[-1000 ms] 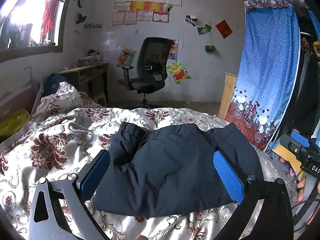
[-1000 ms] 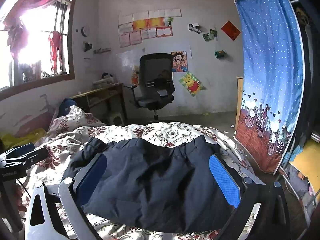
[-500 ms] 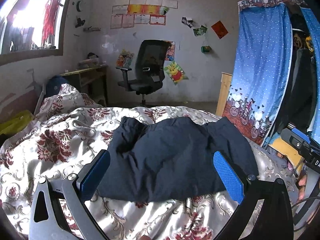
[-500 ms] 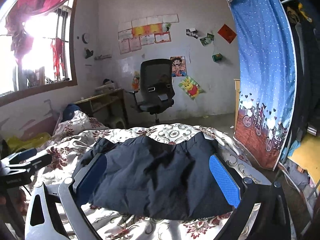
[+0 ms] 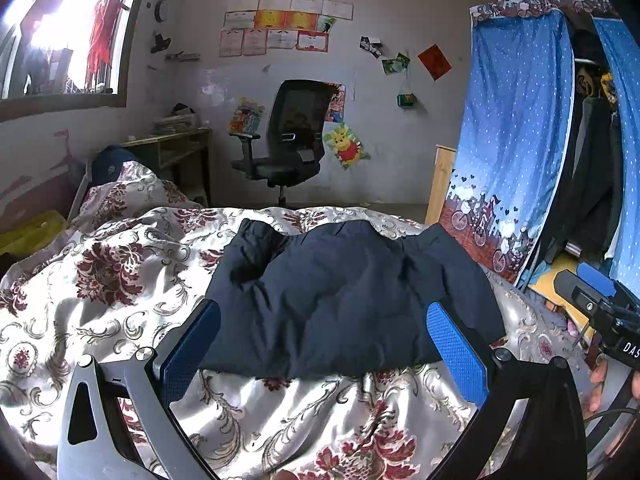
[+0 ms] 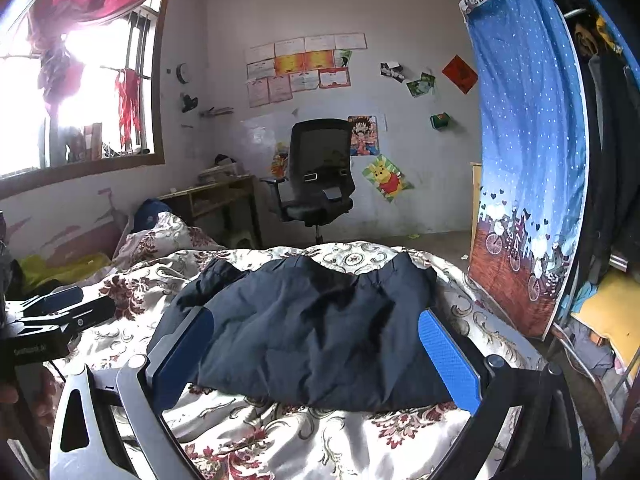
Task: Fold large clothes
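Note:
A dark navy padded garment [image 5: 340, 300] lies folded into a compact bundle on the floral bedspread [image 5: 100, 280], and the right wrist view shows the same garment [image 6: 320, 332]. My left gripper [image 5: 324, 332] hovers in front of the bundle's near edge, open, with nothing between its blue pads. My right gripper [image 6: 316, 340] is also open and empty, held back from the garment. At the right edge of the left wrist view the right gripper's body [image 5: 600, 312] shows with a hand [image 5: 600, 384] beneath it. The left gripper's body [image 6: 52, 320] sits at the left edge of the right wrist view.
A black office chair [image 5: 288, 140] stands by the far wall next to a wooden desk [image 5: 176, 152]. A blue curtain [image 5: 516, 140] covers a wardrobe at the right. A floral pillow [image 5: 128, 192] lies at the bed's far left. A window [image 6: 80, 100] lights the left wall.
Both grippers have drawn back and risen from the folded garment, so more bedspread shows in front of it. The garment lies still.

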Demonstrator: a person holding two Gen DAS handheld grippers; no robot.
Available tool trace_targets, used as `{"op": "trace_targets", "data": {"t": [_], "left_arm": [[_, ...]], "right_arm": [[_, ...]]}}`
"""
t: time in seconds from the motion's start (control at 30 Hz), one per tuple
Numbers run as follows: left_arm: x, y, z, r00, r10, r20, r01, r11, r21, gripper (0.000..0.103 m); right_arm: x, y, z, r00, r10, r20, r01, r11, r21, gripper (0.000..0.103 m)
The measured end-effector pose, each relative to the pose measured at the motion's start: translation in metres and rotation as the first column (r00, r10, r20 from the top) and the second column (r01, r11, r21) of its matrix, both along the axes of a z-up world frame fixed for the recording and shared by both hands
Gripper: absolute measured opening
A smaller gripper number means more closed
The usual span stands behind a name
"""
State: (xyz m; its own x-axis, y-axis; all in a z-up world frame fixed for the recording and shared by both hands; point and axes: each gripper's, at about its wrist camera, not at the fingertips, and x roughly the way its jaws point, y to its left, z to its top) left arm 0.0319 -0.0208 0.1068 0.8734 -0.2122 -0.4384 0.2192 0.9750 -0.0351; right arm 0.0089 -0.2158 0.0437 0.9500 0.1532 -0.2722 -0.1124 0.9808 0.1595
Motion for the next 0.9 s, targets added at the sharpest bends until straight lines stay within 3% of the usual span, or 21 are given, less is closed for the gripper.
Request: {"op": "trace_targets", "data": {"t": [0.9], "left_arm": [[-0.033, 0.014, -0.037, 1.0, 0.004, 0.018, -0.005, 0.999, 0.043, 0.101]], "right_arm": [[-0.027, 0.011, -0.04, 0.997, -0.037, -0.063, 0.037, 0.999, -0.003, 0.103]]}}
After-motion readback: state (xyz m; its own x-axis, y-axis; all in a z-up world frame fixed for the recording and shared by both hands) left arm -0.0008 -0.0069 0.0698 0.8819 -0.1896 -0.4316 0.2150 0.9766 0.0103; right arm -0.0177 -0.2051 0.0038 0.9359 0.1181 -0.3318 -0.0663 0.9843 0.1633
